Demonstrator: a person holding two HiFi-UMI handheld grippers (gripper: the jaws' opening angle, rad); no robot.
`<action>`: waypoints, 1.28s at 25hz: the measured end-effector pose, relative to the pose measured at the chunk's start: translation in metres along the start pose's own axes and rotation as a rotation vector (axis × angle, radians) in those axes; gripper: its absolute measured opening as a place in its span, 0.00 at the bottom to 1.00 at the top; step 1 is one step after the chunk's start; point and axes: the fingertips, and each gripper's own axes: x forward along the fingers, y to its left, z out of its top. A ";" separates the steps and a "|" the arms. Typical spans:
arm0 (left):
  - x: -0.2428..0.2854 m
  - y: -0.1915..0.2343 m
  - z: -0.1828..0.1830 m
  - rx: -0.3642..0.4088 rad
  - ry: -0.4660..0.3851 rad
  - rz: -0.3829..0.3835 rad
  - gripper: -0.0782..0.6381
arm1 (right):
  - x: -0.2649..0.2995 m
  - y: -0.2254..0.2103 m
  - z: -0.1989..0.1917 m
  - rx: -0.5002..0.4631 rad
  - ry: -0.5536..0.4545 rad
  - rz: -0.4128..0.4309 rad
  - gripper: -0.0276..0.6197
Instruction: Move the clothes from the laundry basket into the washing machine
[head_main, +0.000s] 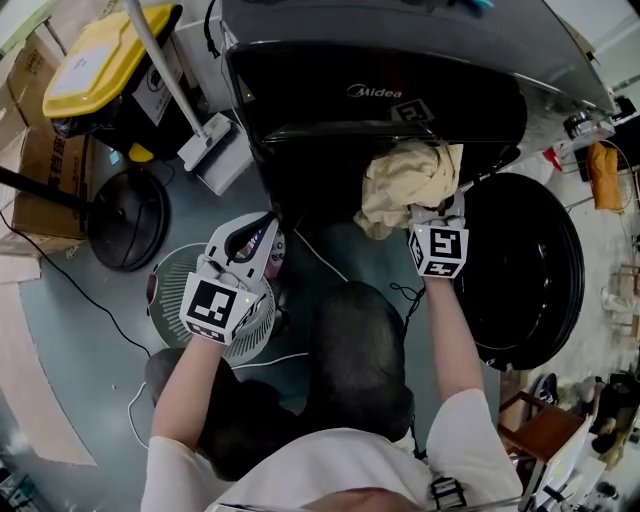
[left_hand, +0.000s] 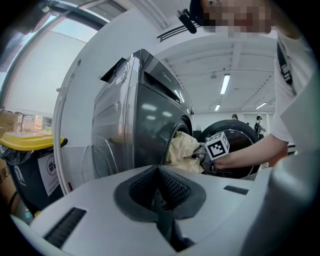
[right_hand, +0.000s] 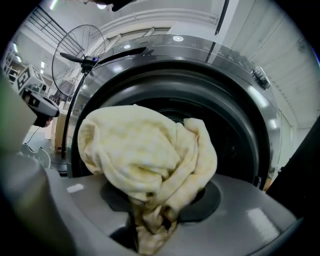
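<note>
The right gripper (head_main: 432, 208) is clamped on a pale yellow garment (head_main: 400, 180) at the washing machine (head_main: 300, 90) mouth, centre frame, and the bundle hides the drum. The left gripper (head_main: 252, 238), jaws together and empty, covers much of the white laundry basket (head_main: 165, 285). The floor (head_main: 100, 370) is grey. A yellow-lidded bin (head_main: 100, 55) stands upper left.

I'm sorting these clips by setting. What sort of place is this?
Probably a workshop or test hall rather than a home laundry: a front-loading washing machine stands under long ceiling strip lights, with cardboard boxes and a yellow-lidded bin beside it.
</note>
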 end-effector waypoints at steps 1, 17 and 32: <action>0.000 0.000 -0.001 -0.006 -0.001 0.002 0.12 | 0.006 -0.002 -0.002 -0.008 -0.007 -0.005 0.35; 0.001 -0.009 -0.018 0.006 0.055 -0.019 0.12 | 0.091 -0.008 -0.056 -0.090 0.041 -0.061 0.38; -0.003 -0.014 -0.026 -0.013 0.087 -0.032 0.12 | 0.124 -0.016 -0.080 -0.065 0.174 0.022 0.74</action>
